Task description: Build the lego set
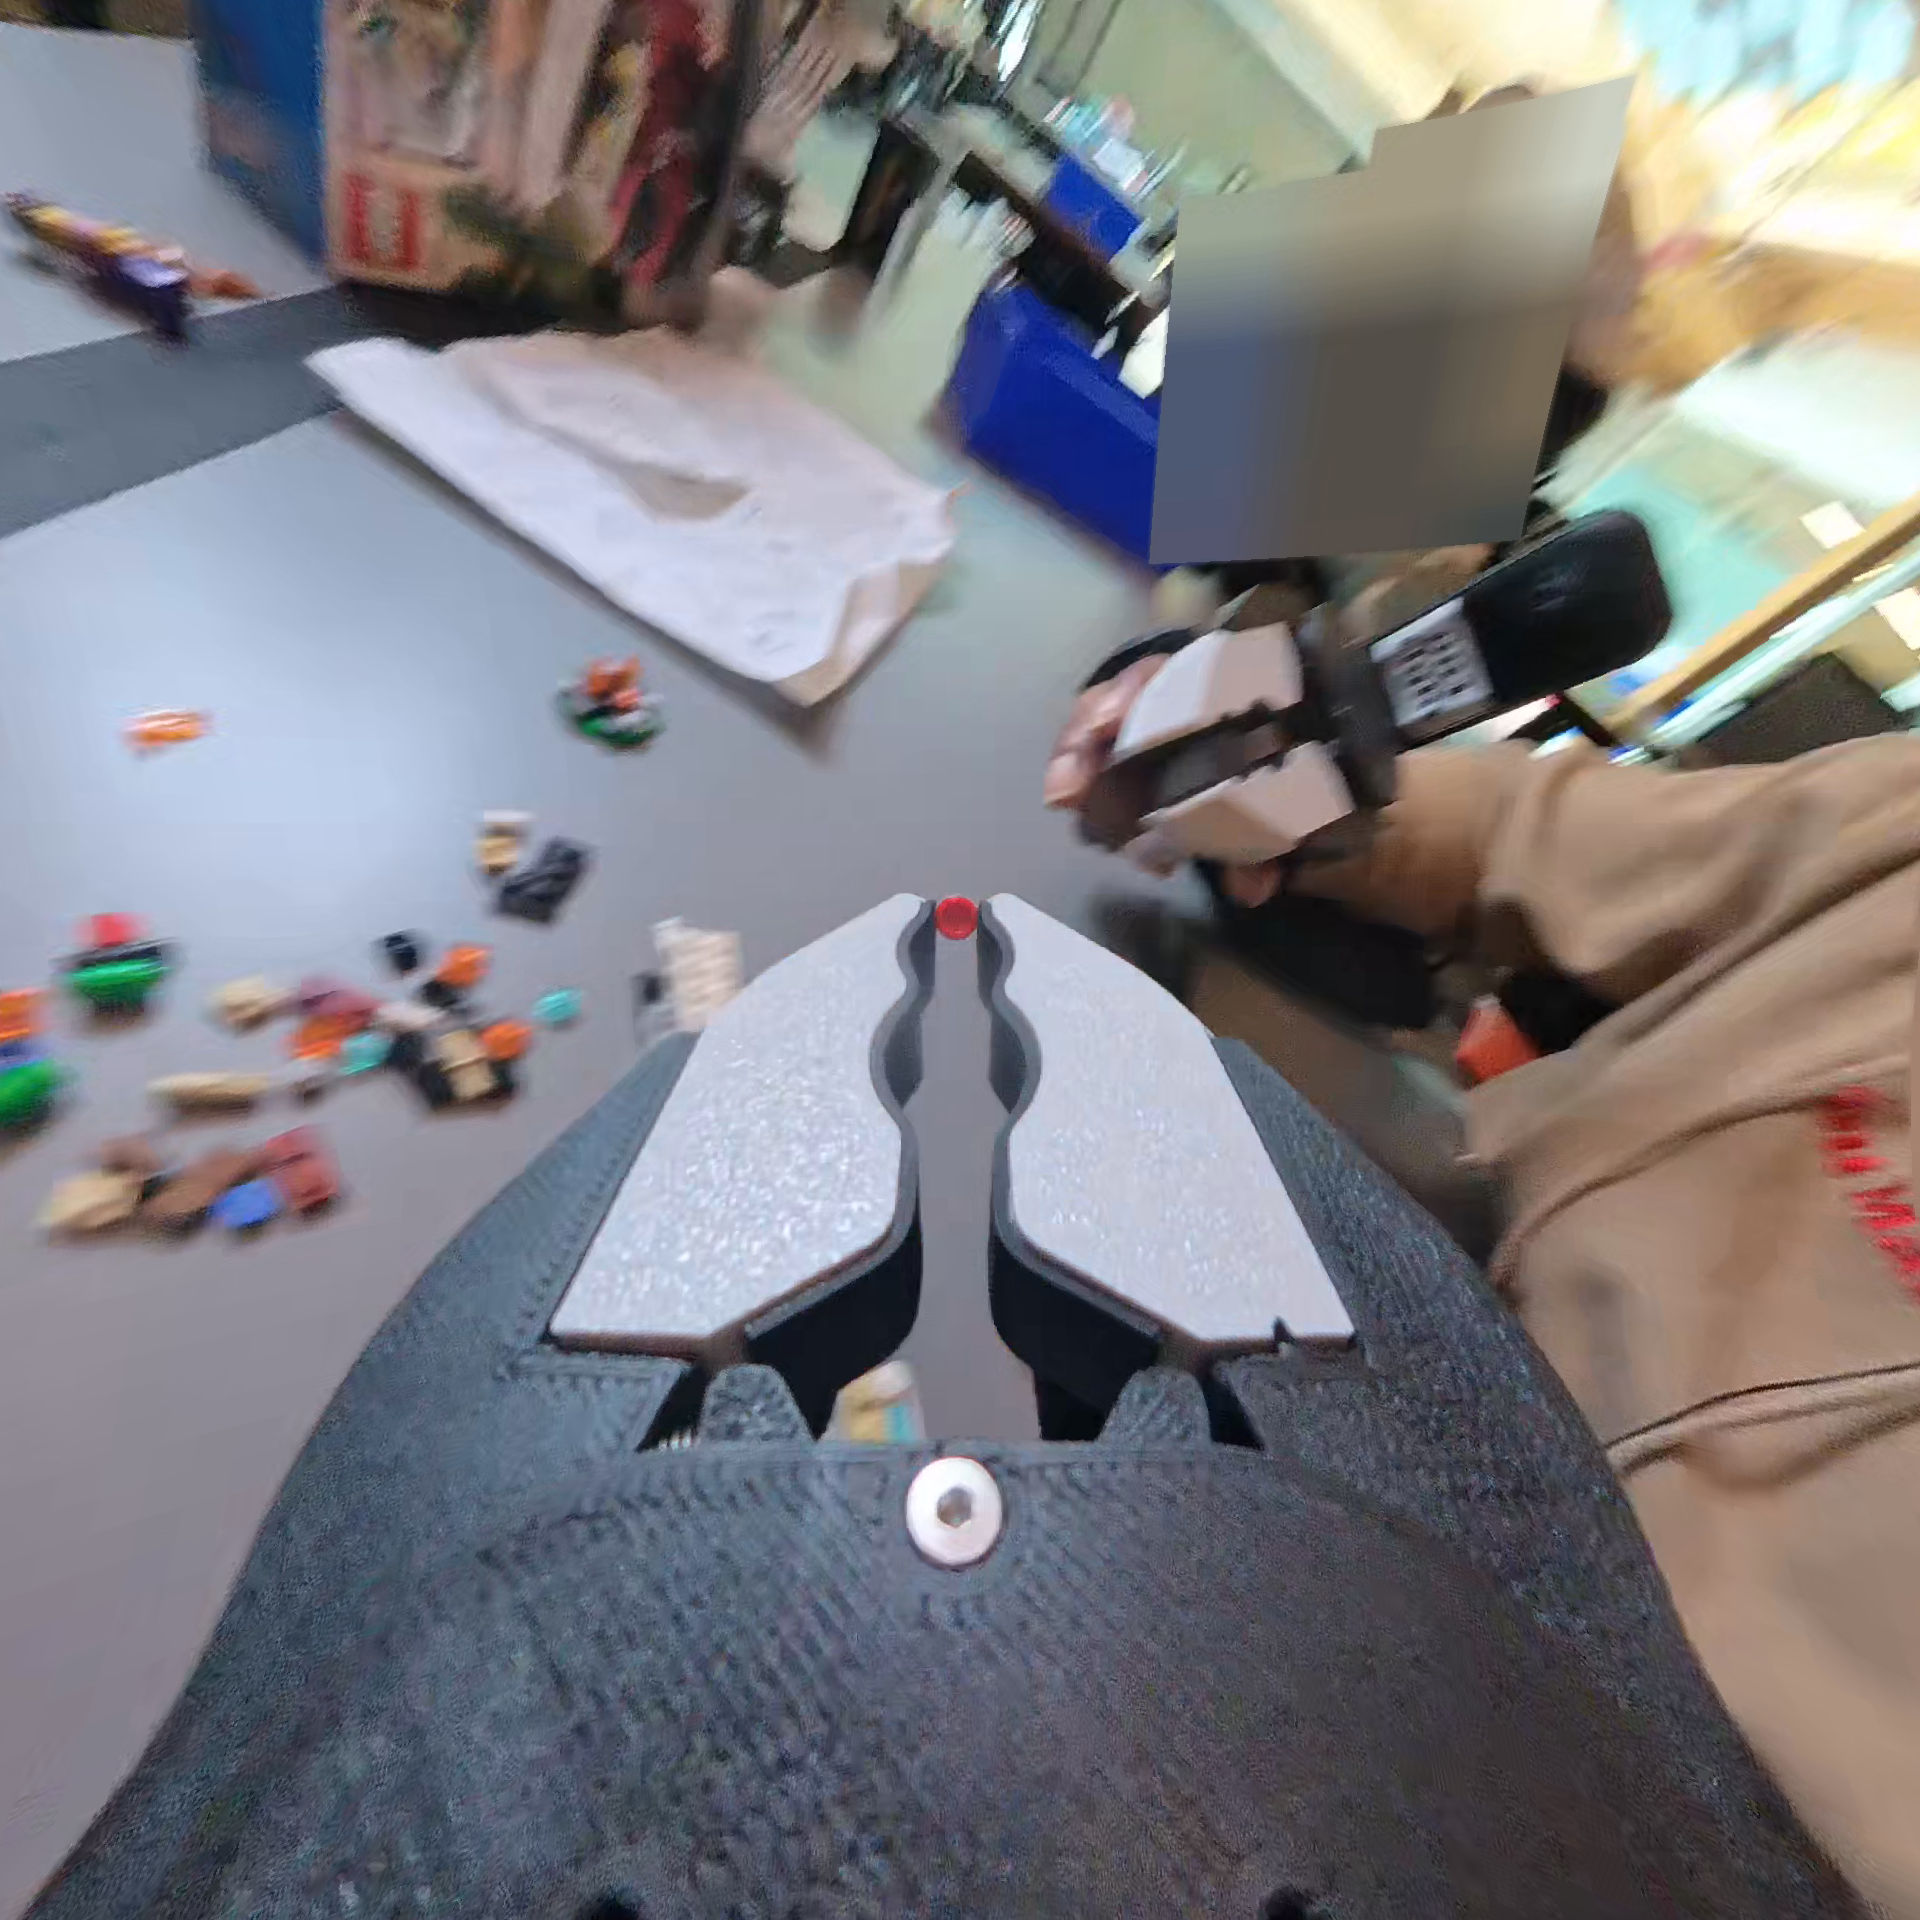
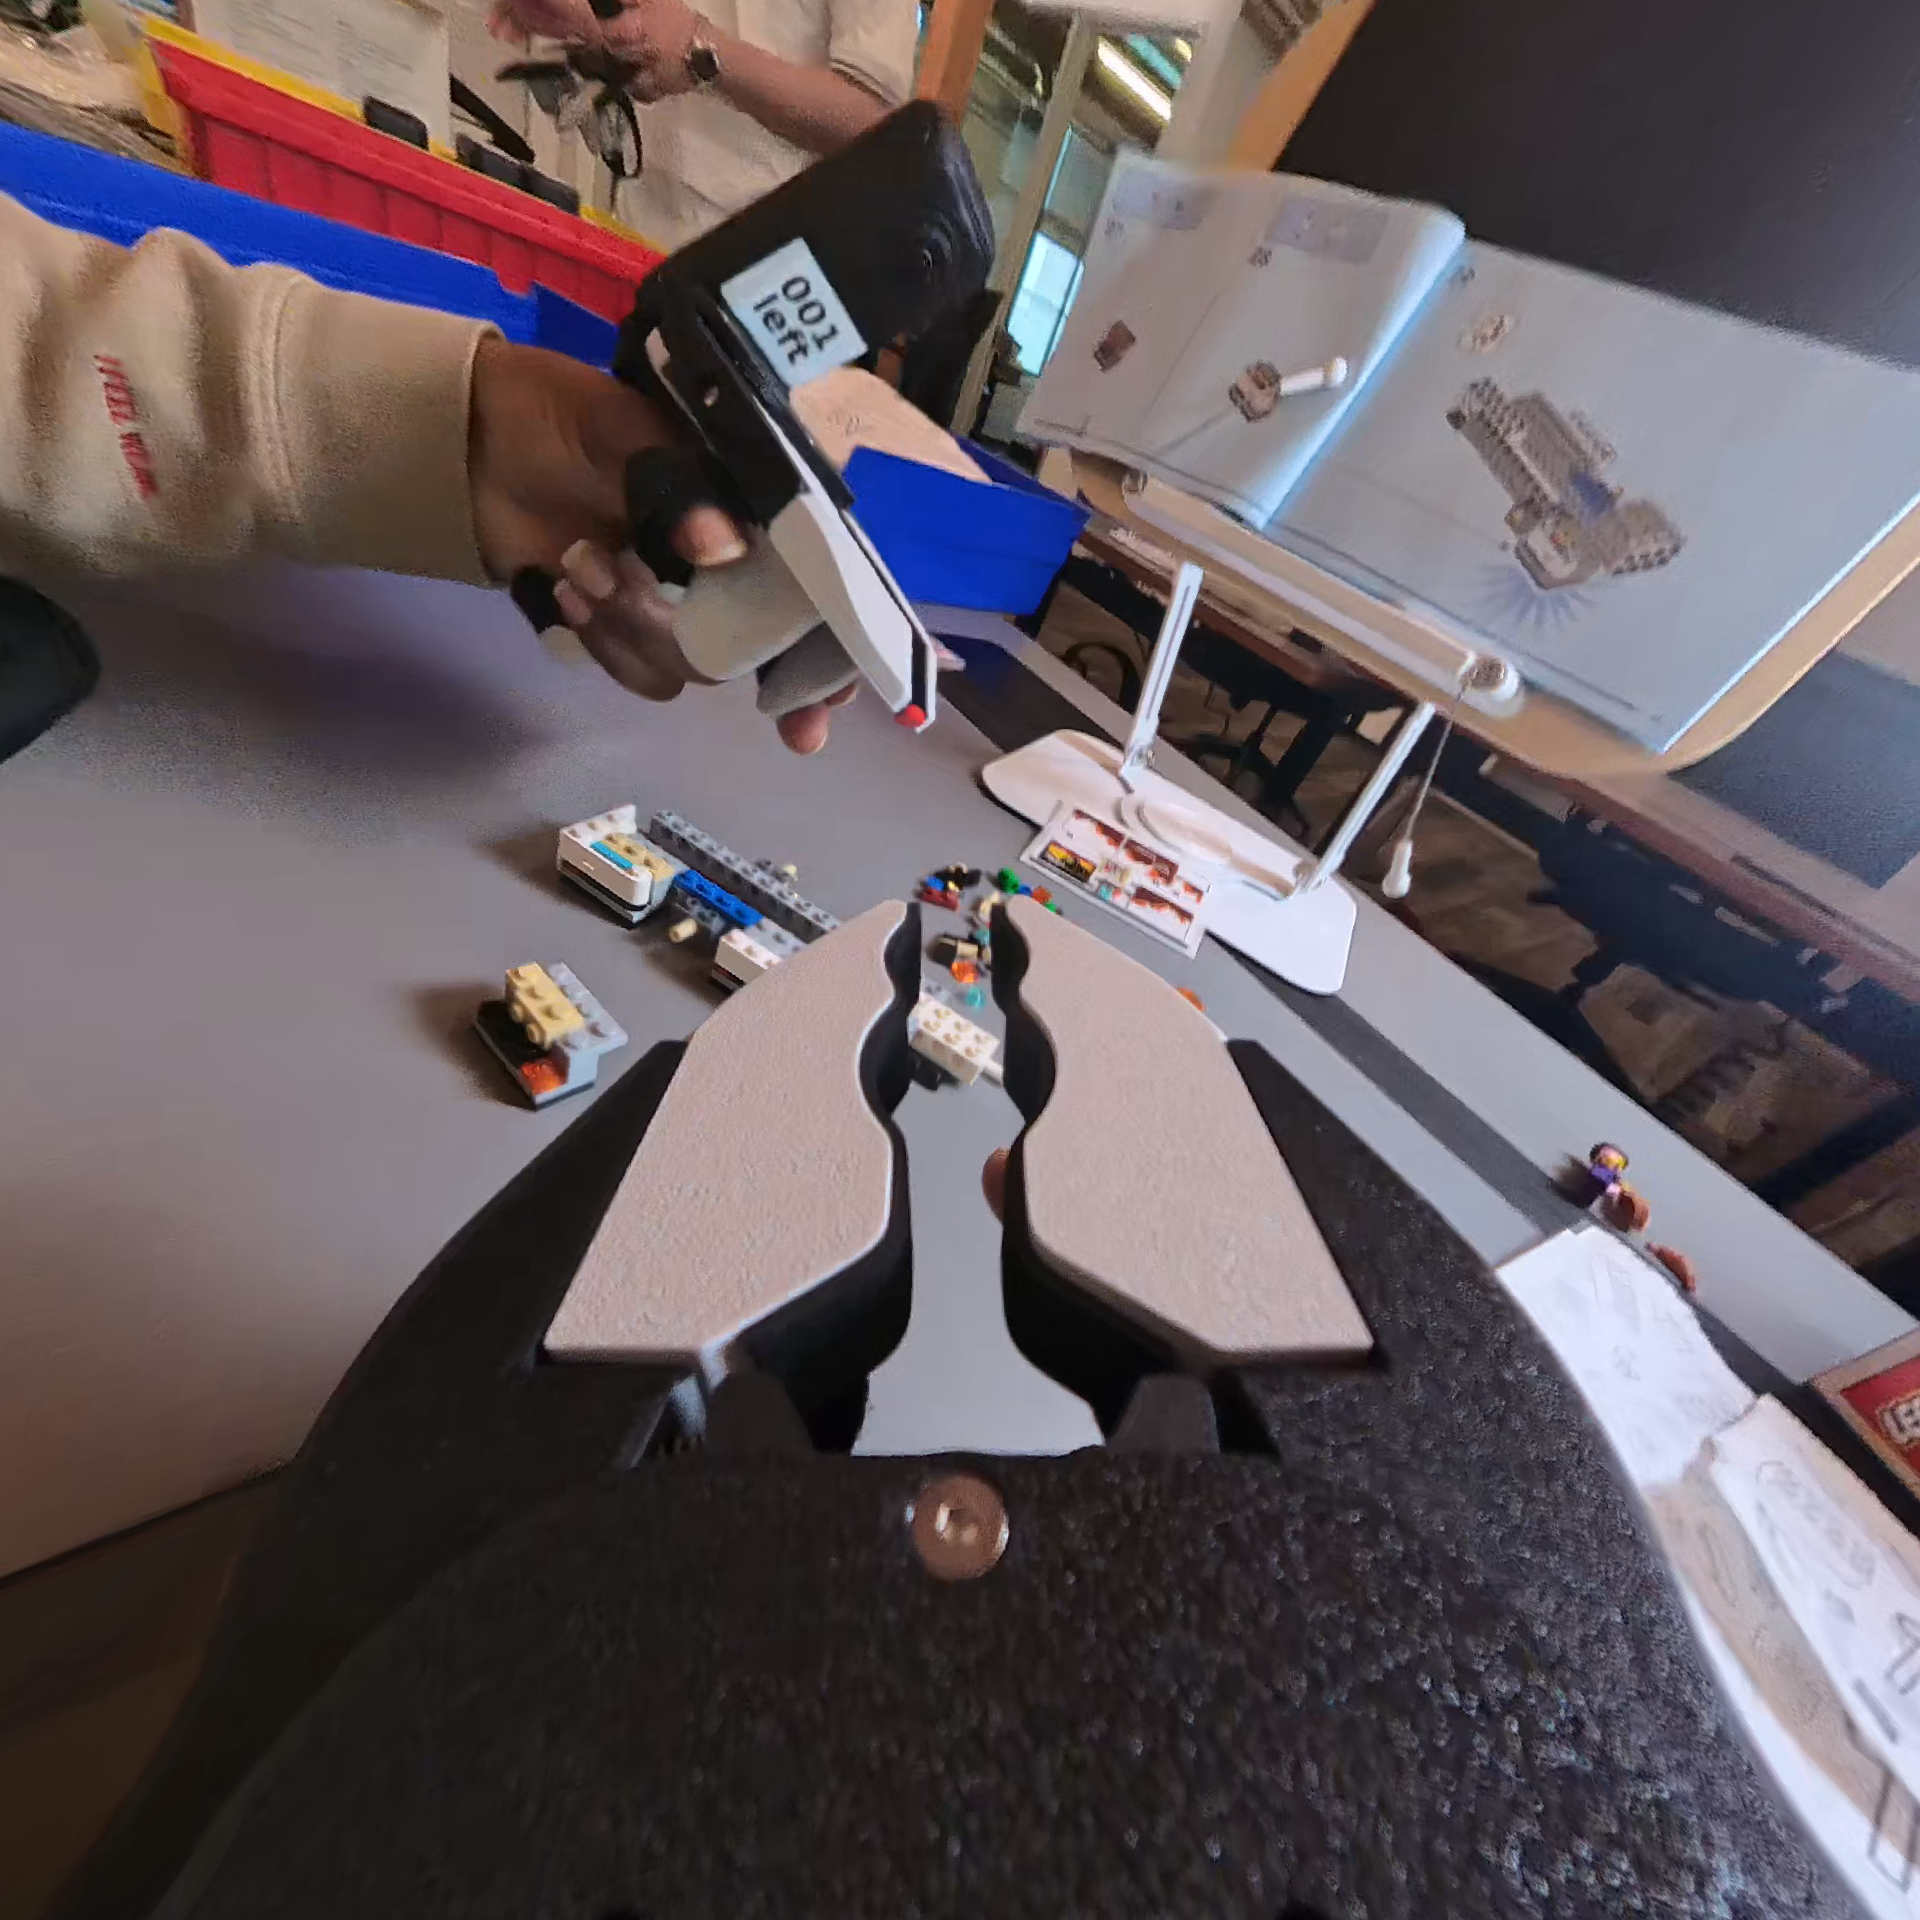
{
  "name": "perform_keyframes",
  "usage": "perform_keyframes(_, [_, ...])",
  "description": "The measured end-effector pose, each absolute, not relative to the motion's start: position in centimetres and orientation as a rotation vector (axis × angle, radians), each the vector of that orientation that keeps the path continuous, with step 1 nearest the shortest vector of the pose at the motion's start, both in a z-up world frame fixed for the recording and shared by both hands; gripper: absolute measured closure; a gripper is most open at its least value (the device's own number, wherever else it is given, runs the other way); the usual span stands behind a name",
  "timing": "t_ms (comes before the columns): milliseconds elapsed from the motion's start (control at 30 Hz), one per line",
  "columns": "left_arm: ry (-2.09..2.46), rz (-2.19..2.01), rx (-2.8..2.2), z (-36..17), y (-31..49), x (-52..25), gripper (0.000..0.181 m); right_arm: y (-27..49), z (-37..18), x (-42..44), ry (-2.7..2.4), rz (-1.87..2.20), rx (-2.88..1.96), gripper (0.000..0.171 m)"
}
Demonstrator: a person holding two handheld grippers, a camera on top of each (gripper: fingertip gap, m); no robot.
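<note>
Left wrist view: left gripper (image 1: 956, 920) pinches a small red round stud (image 1: 956, 918) at its tips, held above the grey tabletop (image 1: 312, 644); loose bricks (image 1: 312, 1039) lie scattered toward the table's left side. Blurred.

Right wrist view: right gripper (image 2: 951, 920) narrowly parted, holding nothing, above a white brick (image 2: 954, 1039). Grey-and-blue sub-assembly (image 2: 696, 883) mid-table; instruction booklet (image 2: 1455, 436) on a stand at the far edge.

Step, as judged: placing the stud. Next needs alignment over its seat, probably with the sub-assembly steadied.

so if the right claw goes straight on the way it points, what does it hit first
Probably the white brick lying on the table between the right claw's fingertips, then the small loose pieces beyond; depth is hard to judge.
</note>
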State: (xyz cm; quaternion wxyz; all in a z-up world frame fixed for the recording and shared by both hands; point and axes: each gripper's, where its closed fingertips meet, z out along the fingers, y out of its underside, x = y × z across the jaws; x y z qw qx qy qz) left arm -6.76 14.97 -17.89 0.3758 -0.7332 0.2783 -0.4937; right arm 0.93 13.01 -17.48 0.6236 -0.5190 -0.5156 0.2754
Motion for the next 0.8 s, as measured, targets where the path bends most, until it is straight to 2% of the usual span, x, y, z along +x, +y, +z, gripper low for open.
perform_keyframes(100, [0.561,-1.613,-1.660,-14.2,10.3,-3.4,0.174,10.1,-15.3,0.3,-1.192,0.633,-1.042,0.155])
perform_keyframes(233, [0.428,-1.843,-1.579,-13.8,6.0,-0.8,0.174,5.8,-13.3,-0.5,-1.217,0.627,-0.873,0.156])
perform_keyframes(800, [0.365,-1.926,-1.539,-14.0,4.5,-0.2,0.174,4.7,-14.4,-1.5,-1.277,0.593,-0.866,0.163])
